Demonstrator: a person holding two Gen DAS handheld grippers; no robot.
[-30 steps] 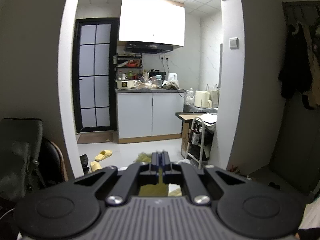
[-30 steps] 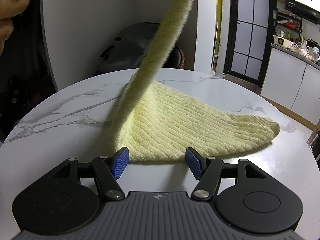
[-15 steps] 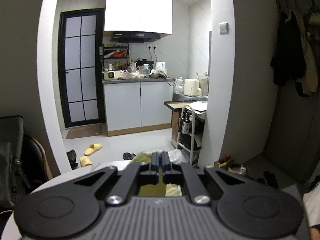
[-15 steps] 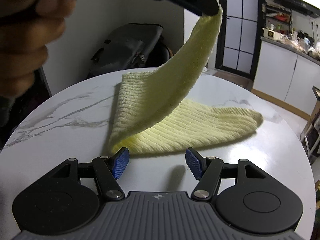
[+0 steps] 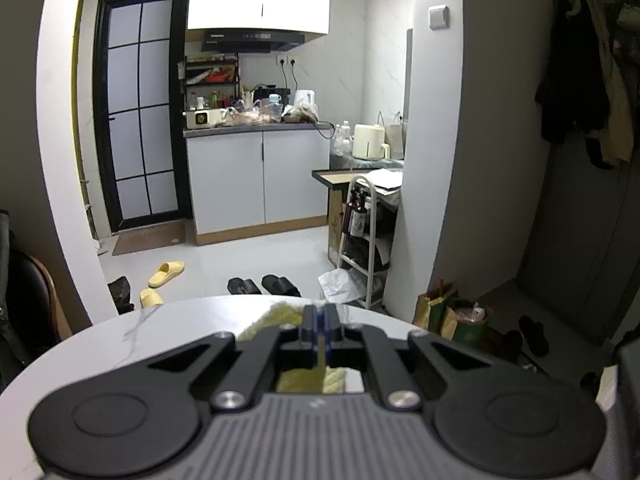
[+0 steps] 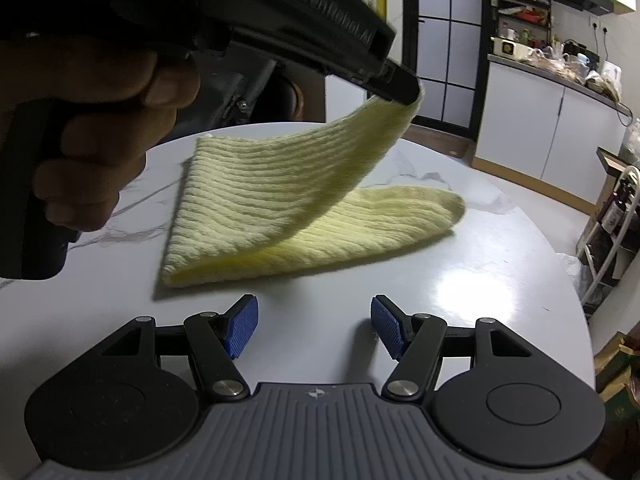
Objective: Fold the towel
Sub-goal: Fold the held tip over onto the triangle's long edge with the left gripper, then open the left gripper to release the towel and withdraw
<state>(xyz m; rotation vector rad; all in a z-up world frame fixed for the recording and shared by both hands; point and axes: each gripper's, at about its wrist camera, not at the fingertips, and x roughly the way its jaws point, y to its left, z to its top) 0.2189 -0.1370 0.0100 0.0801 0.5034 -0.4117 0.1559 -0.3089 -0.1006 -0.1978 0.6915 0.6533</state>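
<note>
Round marble table (image 6: 500,264) is carrying everything; its far edge is facing the kitchen cabinets (image 5: 260,180) and the dark glazed door (image 5: 140,112). A dark bag (image 6: 248,92) is sitting on a chair just past the table's far left edge. A metal trolley (image 5: 364,240) with bottles is standing off the right edge, and black slippers (image 5: 264,284) are lying on the floor beyond.

The yellow ribbed towel (image 6: 280,216) is lying mid-table, its long axis running from near left to far right. One corner is lifted and arching over the flat part toward the far edge.

Your left gripper (image 6: 400,88) is pinching that lifted corner, fingers together on the cloth, your hand (image 6: 92,132) wrapping the handle and blocking the left side.

Your right gripper (image 6: 312,320) is hovering near the table's near edge, fingers standing apart with nothing between them, just short of the towel's near fold.
</note>
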